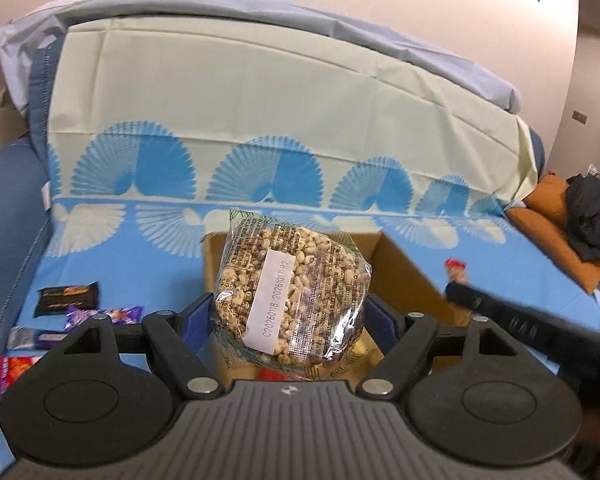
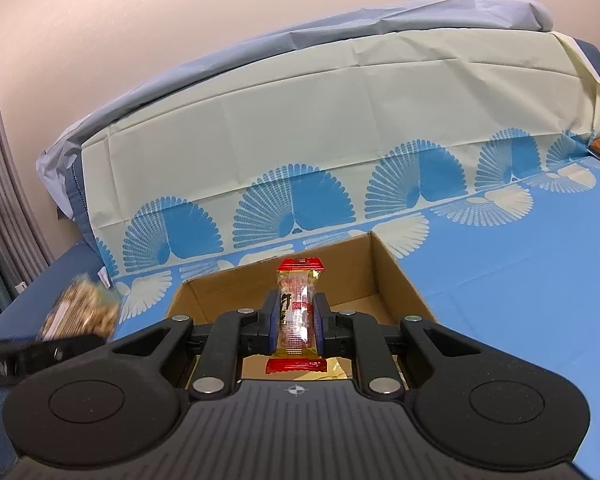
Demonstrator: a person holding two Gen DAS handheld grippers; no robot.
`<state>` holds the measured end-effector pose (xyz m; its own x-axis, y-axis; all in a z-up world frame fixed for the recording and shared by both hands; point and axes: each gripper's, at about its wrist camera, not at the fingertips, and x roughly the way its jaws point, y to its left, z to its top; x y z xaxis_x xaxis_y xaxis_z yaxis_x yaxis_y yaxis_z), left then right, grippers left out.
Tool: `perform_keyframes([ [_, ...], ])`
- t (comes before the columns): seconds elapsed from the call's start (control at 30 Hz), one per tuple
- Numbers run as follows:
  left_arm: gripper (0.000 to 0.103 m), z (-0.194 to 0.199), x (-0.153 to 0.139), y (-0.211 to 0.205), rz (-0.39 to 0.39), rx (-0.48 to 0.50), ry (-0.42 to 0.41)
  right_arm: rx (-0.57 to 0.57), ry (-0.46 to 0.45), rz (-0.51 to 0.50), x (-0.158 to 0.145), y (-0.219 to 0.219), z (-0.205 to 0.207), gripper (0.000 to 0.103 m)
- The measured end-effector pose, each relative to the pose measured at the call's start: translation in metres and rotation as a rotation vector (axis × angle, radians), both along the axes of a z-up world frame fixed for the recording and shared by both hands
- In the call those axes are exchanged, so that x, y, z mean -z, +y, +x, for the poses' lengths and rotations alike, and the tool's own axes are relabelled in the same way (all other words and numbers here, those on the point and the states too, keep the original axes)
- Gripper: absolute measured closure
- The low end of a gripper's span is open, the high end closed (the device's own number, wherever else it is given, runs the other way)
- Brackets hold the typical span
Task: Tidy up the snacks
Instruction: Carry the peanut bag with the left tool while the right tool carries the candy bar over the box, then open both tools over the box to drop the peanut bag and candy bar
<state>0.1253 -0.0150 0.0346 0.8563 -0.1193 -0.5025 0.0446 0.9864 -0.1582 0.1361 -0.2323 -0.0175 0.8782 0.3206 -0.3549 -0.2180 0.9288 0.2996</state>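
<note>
1. The left tongs (image 1: 290, 312) pinch a clear bag of puffed grain (image 1: 290, 288) across its middle and hold it above the near edge of the cardboard box (image 1: 404, 268). The film is slick and the bag bulges past both pads, so I reckon it could slide out or tip and land on the blue sheet (image 1: 140, 256) instead of in the box.
2. The right tongs (image 2: 296, 322) are closed tight on a slim gold-and-red wrapped bar (image 2: 298, 312), which stands upright over the same box (image 2: 396, 280). Held only by its thin waist, it might pivot as it is let go.
3. Both tools crowd one opening; the right tool's black arm (image 1: 520, 316) cuts close beside the bag, so a bump looks possible.
4. Loose snacks (image 1: 68, 300) still lie on the sheet at the left, well apart from the box.
5. The box floor is mostly hidden by the tongs; something red and gold lies inside, too covered to name. In the right view the bag is only a blur.
</note>
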Motion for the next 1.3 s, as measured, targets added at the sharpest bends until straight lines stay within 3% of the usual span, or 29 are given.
perform_keyframes([
  [0.57,0.02,0.03,-0.011,-0.05,-0.012,0.051,0.0,0.014,-0.002,0.011,-0.001,-0.003,-0.002,0.086],
  [1.3,0.02,0.038,-0.01,-0.059,-0.016,0.067,0.005,0.023,0.005,0.02,0.0,-0.005,-0.002,0.086],
])
